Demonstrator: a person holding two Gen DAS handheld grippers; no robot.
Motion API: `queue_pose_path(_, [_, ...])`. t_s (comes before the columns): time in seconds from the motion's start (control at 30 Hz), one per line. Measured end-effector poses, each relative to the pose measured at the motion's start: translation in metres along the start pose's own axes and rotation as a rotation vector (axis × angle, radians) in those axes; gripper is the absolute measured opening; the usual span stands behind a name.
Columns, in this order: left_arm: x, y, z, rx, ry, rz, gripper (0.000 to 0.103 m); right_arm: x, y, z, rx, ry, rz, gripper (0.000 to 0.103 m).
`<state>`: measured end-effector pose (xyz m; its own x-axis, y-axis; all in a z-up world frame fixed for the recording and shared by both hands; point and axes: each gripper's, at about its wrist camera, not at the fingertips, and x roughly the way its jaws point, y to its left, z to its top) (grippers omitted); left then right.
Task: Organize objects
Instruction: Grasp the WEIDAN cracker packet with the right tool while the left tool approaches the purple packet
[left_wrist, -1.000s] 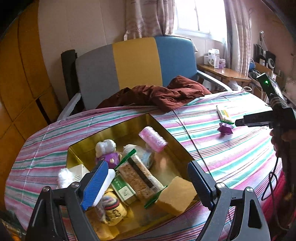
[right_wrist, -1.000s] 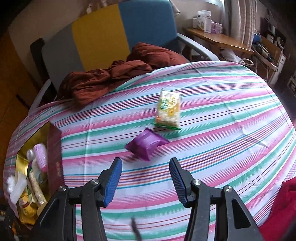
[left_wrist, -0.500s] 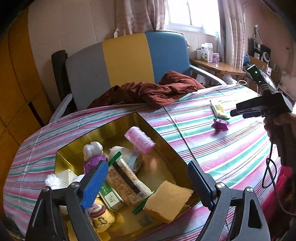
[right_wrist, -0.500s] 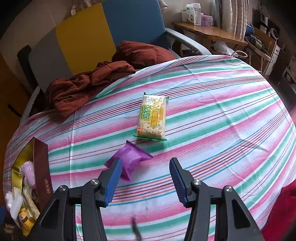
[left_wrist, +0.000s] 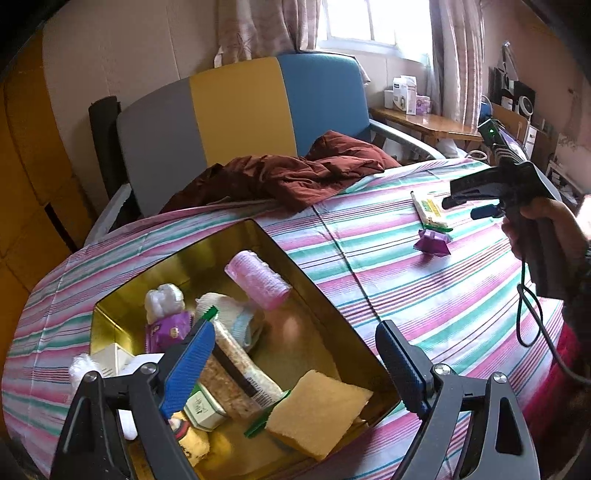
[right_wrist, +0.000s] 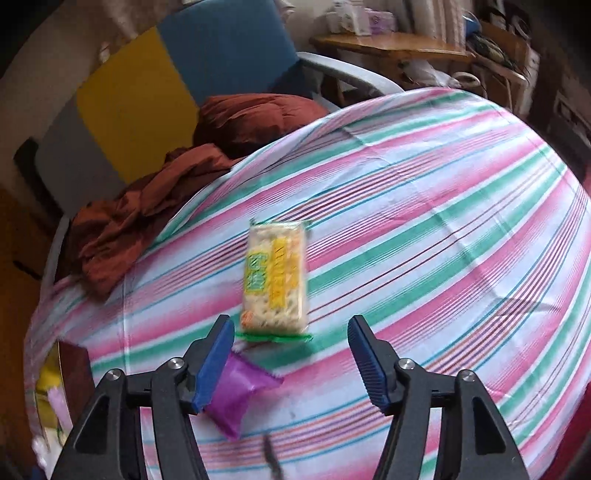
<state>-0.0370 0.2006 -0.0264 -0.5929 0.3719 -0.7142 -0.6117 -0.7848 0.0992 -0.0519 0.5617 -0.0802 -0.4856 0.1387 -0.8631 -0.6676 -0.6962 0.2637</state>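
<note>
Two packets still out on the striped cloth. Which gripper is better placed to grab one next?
Right. The right gripper hovers over the purple packet and noodle packet, jaws opening, nothing gripped. The left gripper sits open over the gold box, far from both.

Left gripper (left_wrist: 295, 354) fingers wide apart, empty, above gold tin (left_wrist: 258, 236) holding sponge (left_wrist: 317, 413).
</note>
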Motion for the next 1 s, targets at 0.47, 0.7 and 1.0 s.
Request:
queue_pose_path(0.47, [0.019,-0.015,0.009,0.019,0.033,-0.031,0.090,0.044,0.012,0.025,-0.051,0.017,-0.046,0.067])
queue_pose_path(0.7, [0.030,-0.020,0.012,0.025,0.055,-0.032,0.090,0.067,0.025,0.027,-0.137,0.049,-0.075,0.067])
queue_pose_path(1.0, [0.038,-0.033,0.022,0.039,0.063,-0.054,0.090,0.057,0.016,0.021,-0.213,0.130,-0.137,0.049])
